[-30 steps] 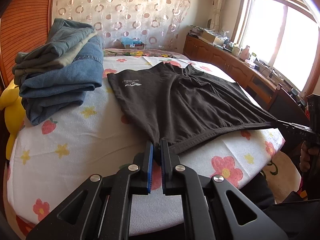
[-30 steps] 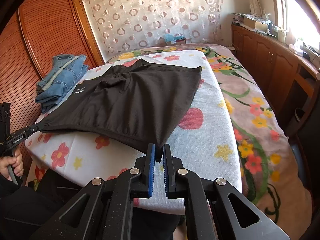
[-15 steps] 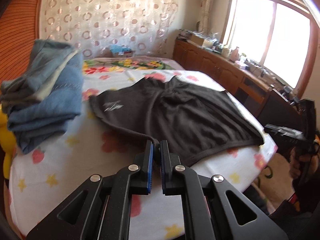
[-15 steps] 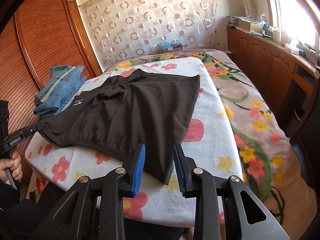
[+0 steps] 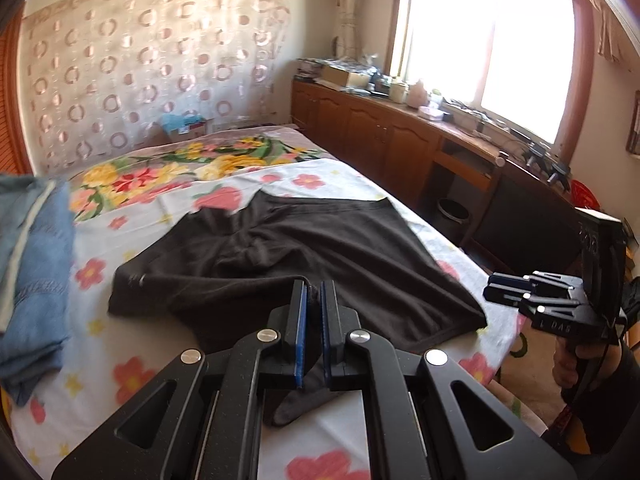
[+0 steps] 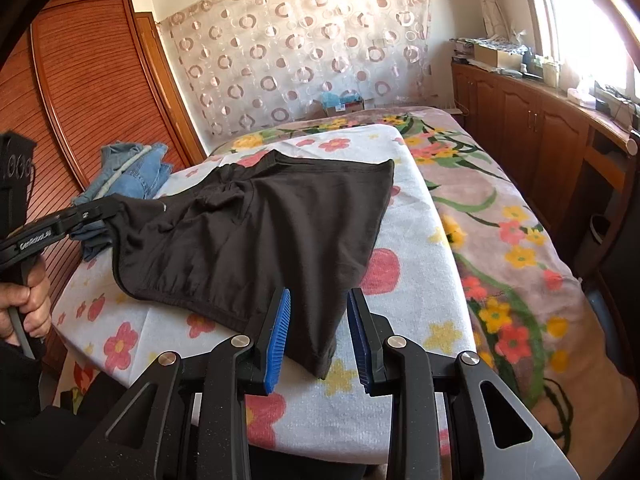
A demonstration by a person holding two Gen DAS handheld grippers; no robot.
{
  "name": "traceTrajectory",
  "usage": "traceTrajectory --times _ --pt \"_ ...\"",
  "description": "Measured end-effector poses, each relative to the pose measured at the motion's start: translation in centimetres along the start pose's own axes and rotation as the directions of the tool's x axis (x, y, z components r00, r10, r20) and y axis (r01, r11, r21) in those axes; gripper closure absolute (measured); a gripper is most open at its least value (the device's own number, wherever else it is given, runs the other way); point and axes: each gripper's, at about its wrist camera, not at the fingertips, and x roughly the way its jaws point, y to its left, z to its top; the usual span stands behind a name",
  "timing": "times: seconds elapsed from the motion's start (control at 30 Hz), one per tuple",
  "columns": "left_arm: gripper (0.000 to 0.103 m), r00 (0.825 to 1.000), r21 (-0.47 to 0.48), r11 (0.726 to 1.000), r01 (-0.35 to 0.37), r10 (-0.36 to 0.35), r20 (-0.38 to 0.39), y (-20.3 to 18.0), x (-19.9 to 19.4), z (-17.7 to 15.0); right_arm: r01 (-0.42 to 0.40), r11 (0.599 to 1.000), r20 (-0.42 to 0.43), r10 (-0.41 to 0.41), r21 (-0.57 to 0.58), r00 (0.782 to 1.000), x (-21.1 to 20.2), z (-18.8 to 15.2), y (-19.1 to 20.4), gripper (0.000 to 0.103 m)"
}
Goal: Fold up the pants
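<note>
Left edge of bed: stack of folded blue denim jeans (image 6: 132, 168), stiff, thick, seams showing. Just beside it, the left gripper (image 5: 313, 300), fingers pinched nearly shut on the waistband corner of the black soft knit shorts (image 6: 260, 232), that corner raised off the white towelling bed cover with printed flowers (image 6: 404, 280). Fabric hangs from the clamp in a slack fold.

Middle of bed: the shorts lie mostly flat near the foot edge, legs pointing toward the curtained wall. Thin, matte, limp cloth; elastic waistband gathers in small ripples; creases at the crotch.

Right: the right gripper (image 6: 318, 336), its fingers have just been opening and now stand apart, the other waistband corner lying loose between the blue ribbed pads, not pressed.

Risks, as judged:
- With that corner free, carrying the left corner across may drag the whole garment, since limp knit slides on the towelling; the fold would land skewed.
- The small pinch on a thin hem could slip under tension.
- The lifted corner passes close to the jeans and could snag them.
</note>
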Motion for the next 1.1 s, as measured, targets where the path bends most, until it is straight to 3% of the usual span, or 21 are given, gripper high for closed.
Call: traceTrajectory --times 0.27,0.53,0.73,0.87,0.93,0.97,1.0,1.1 --pt "0.095 0.998 0.070 0.996 0.059 -0.057 -0.038 -4.1 2.7 1.6 -0.007 1.000 0.004 0.007 0.011 1.000 0.0 -0.4 -0.9 0.073" --pt "0.095 0.997 0.044 0.998 0.041 -0.038 -0.068 -4.9 3.5 1.5 -0.021 1.000 0.001 0.021 0.015 1.000 0.5 -0.4 -1.1 0.073" --pt "0.059 0.999 0.048 0.999 -0.025 0.027 -0.042 -3.8 2.5 1.1 -0.032 0.999 -0.004 0.032 0.008 0.999 1.1 -0.3 -0.7 0.073" --pt "0.058 0.998 0.031 0.999 -0.043 0.045 -0.048 -2.4 2.1 0.6 -0.037 0.999 -0.011 0.037 -0.012 0.999 1.8 0.1 0.3 0.073" --pt "0.045 0.997 0.020 0.998 -0.056 0.057 -0.048 -1.8 1.9 0.4 -0.043 0.999 -0.012 0.043 -0.025 0.999 2.2 0.4 0.9 0.073" --pt "0.032 0.997 0.007 0.998 -0.059 0.059 -0.040 -1.4 1.6 0.3 -0.045 0.998 -0.013 0.045 -0.033 0.999 2.5 0.6 1.2 0.073" --pt "0.026 0.998 -0.007 0.998 -0.055 0.055 -0.024 -0.9 1.1 0.2 -0.047 0.998 -0.015 0.046 -0.040 0.999 2.8 0.7 1.5 0.073" --pt "0.024 0.998 -0.023 0.998 -0.057 0.056 -0.006 -0.1 0.3 -0.1 -0.053 0.997 -0.024 0.052 -0.058 0.998 3.7 1.1 2.2 0.073"
